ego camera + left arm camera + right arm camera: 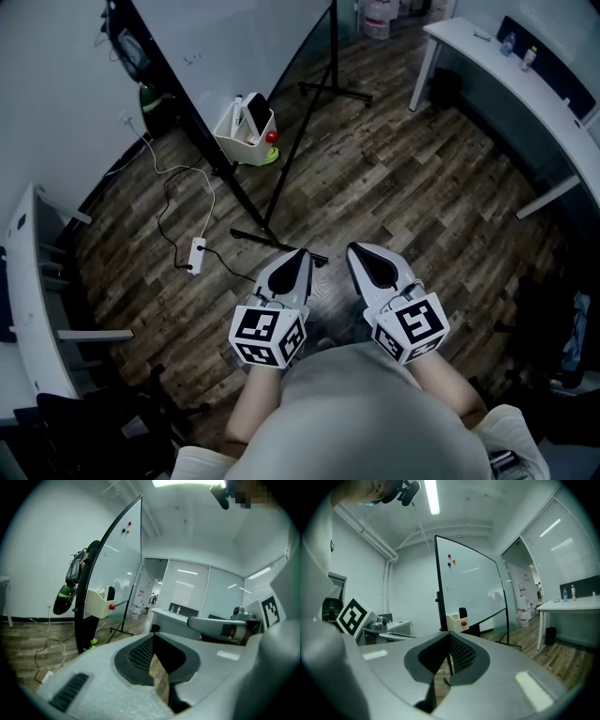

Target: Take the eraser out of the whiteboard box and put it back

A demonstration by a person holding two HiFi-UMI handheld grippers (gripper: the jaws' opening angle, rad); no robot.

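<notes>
Left gripper [298, 255] and right gripper [360, 251] are seen side by side at the lower centre of the head view, their tips pointed toward the top of the frame over the wooden floor [394, 178]. In each gripper view the 2 jaws are pressed together at their tips and nothing is pinched between them. Only floor is seen through the narrow wedge behind the tips.

Well apart from both grippers, at the upper left of the head view, the whiteboard box [242, 136] is mounted low on the whiteboard [234, 37]. The box is white and open-topped. The eraser [256, 112], a dark upright block, is stood inside it with its top raised above the rim. 1 slim white item is lodged beside the eraser in the box, too small to be identified. 1 red ball [272, 137] is shown against the box's outer wall.

In the right gripper view, 3 coloured magnets [450, 560] are seen high on the board. 1 white power strip [196, 255] is laid on the floor at the left centre of the head view.
</notes>
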